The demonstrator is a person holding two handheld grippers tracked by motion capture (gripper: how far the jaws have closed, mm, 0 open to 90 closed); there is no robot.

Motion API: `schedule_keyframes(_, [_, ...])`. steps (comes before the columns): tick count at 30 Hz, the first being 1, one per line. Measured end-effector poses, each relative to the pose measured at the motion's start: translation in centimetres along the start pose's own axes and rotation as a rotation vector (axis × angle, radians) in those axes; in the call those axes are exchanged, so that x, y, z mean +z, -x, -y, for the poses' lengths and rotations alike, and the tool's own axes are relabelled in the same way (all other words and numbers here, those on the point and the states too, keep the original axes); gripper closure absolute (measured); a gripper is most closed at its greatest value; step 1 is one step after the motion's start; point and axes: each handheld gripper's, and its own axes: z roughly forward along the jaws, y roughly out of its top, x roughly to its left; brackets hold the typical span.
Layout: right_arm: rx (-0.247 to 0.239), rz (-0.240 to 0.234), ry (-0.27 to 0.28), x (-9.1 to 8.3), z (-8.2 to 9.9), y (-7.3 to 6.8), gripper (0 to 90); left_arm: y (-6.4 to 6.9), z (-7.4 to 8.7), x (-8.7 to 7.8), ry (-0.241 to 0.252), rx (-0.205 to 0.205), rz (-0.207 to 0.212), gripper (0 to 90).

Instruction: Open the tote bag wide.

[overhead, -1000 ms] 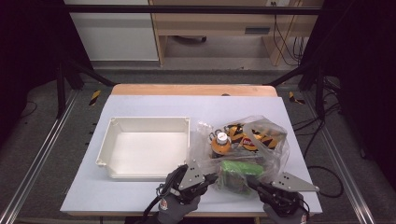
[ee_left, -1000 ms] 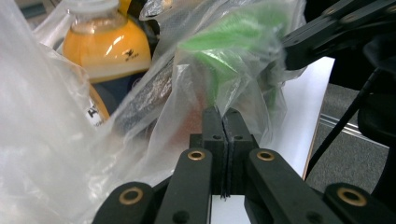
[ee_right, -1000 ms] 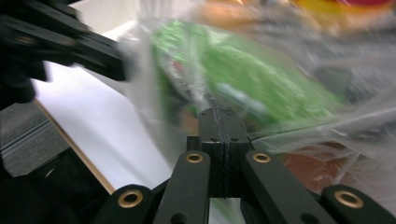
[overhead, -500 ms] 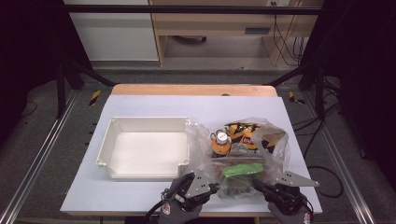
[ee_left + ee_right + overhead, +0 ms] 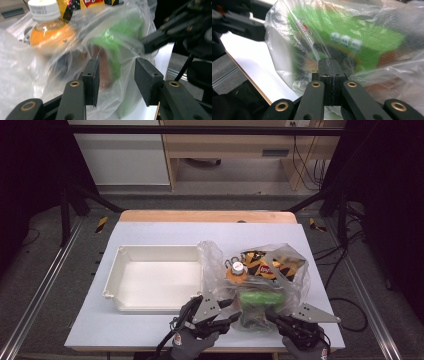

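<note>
The clear plastic bag (image 5: 260,280) lay on the tabletop (image 5: 150,232) right of the white tray (image 5: 155,282), its long axis running away from me. My right tool (image 5: 329,75) pinched its film closed; my left tool (image 5: 116,80) had just been opening, film loose between.

White table (image 5: 150,330) — tray (image 5: 156,281), plastic bag (image 5: 290,275)

Printed marks on the groceries

The bottle cap (image 5: 42,9) carries small digits too blurred to read; the yellow snack bag (image 5: 86,3) shows cut-off red lettering, unreadable here.
</note>
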Motion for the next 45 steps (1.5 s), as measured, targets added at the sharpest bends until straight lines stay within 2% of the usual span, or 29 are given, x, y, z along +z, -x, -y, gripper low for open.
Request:
schedule_keyframes(1, [-0.001,-0.002,-0.014,0.2,0.1,0.0,90.0,0.1,0.0,0.3,-0.013,0.001,-0.002,58.8])
schedule_keyframes(5, [0.010,0.005,-0.063,0.9,1.0,0.3,90.0,0.4,0.7,1.2,-0.101,0.003,0.008,82.9])
schedule_keyframes(7, [0.022,0.006,-0.085,1.0,1.4,0.6,90.0,0.6,1.2,1.4,-0.136,0.015,0.018,89.0])
schedule_keyframes(11, [0.047,-0.001,-0.118,1.4,2.1,1.0,90.0,0.8,2.3,1.8,-0.197,0.031,0.034,90.0])
schedule_keyframes(15, [0.061,0.006,-0.128,1.3,2.3,1.1,90.0,0.5,3.9,2.3,-0.235,0.015,0.057,90.0])
schedule_keyframes(17, [0.069,0.002,-0.122,1.0,2.4,1.2,86.0,0.4,4.7,2.8,-0.252,0.008,0.064,90.0])
schedule_keyframes(20, [0.057,-0.009,-0.069,-0.1,1.8,1.0,78.6,0.3,5.3,3.3,-0.269,0.012,0.073,89.9])
schedule_keyframes(23, [0.038,0.017,0.037,-2.1,0.5,0.8,68.5,0.5,5.4,3.3,-0.266,0.024,0.069,89.7])
schedule_keyframes(26, [0.040,0.093,0.138,-4.2,-0.7,1.0,53.8,0.5,5.4,3.3,-0.277,0.031,0.073,89.2])
schedule_keyframes(29, [0.021,0.207,0.182,-5.2,-1.3,1.3,46.6,0.5,5.7,3.6,-0.294,0.029,0.074,88.6])
schedule_keyframes(30, [0.017,0.238,0.181,-5.3,-1.4,1.5,46.1,0.4,5.7,3.6,-0.306,0.033,0.078,88.4])
schedule_keyframes(32, [0.013,0.264,0.172,-5.0,-1.4,1.8,47.6,0.3,5.8,3.8,-0.314,0.027,0.080,87.3])
schedule_keyframes(33, [0.008,0.276,0.157,-4.7,-1.4,2.0,51.9,0.3,5.8,3.8,-0.316,0.026,0.081,86.7])
schedule_keyframes(34, [0.008,0.278,0.141,-4.5,-1.2,2.2,60.8,0.3,5.8,3.8,-0.312,0.020,0.086,85.4])
schedule_keyframes(36, [0.015,0.252,0.123,-4.1,-0.8,2.6,73.4,0.2,5.7,3.5,-0.299,0.009,0.089,81.8])
schedule_keyframes(37, [0.016,0.236,0.120,-4.0,-0.6,2.8,82.4,0.2,5.6,3.2,-0.287,0.002,0.093,78.6])
schedule_keyframes(39, [0.028,0.217,0.114,-3.9,-0.2,3.0,90.0,0.1,5.2,2.5,-0.263,0.003,0.088,72.0])
schedule_keyframes(42, [0.048,0.220,0.088,-4.0,0.2,3.4,90.0,-0.2,4.5,0.8,-0.202,-0.009,0.070,65.2])
schedule_keyframes(45, [0.073,0.239,0.065,-4.0,0.7,3.9,90.0,-1.0,3.6,-1.2,-0.130,-0.026,0.030,58.4])
